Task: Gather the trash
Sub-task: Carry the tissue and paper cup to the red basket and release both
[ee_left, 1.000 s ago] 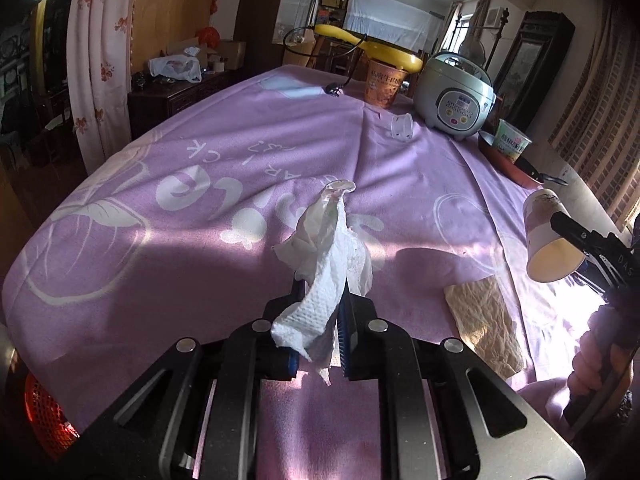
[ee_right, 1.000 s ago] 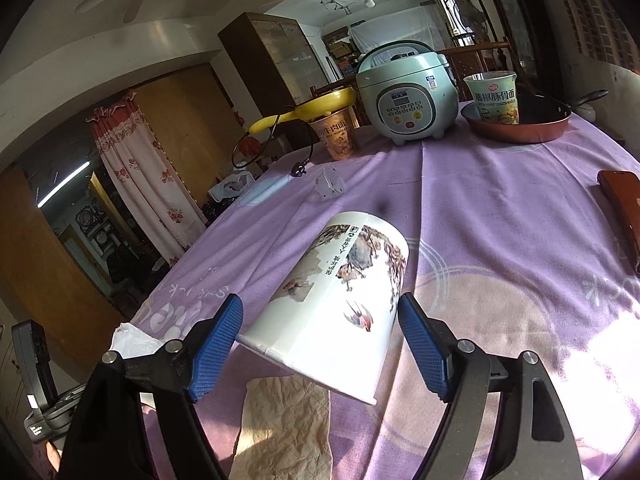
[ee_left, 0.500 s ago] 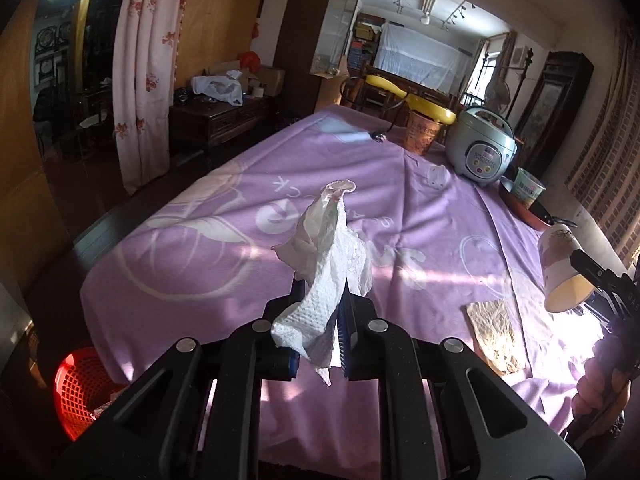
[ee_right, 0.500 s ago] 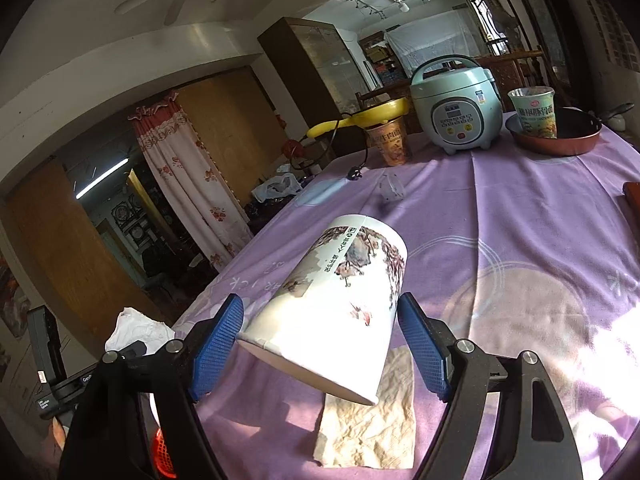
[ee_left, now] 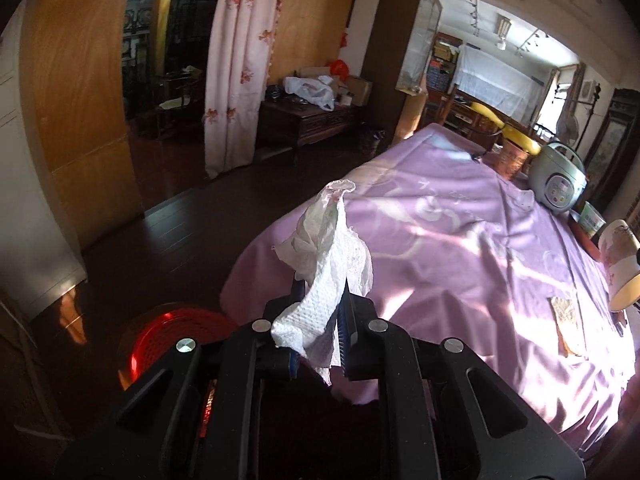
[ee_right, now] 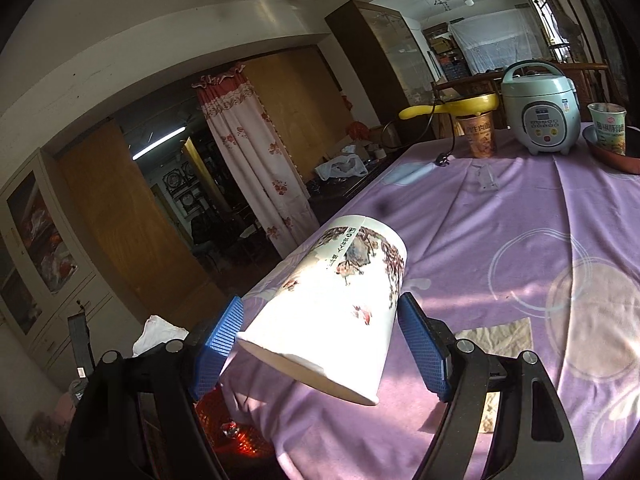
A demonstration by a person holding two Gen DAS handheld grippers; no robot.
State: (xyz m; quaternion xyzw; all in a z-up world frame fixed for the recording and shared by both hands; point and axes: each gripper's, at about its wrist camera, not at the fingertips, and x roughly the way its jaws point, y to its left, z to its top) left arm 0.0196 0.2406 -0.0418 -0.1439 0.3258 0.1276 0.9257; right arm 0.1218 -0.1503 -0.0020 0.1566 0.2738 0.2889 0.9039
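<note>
While left fingers [ee_left: 320, 320] pinch a tissue [ee_left: 326, 256], only the right view shows fingers [ee_right: 320, 344] clamping the cup [ee_right: 332, 304].

I see a crumpled white paper towel [ee_left: 326, 264] standing up, pinched at its lower end. The printed paper cup [ee_right: 332, 308] lies tilted, mouth toward me. A red basket [ee_left: 168, 344] sits low, near left.

Hard sunlight from the right, glare on the purple tablecloth [ee_left: 460, 248]; dim room behind, fisheye-bent dark corners
</note>
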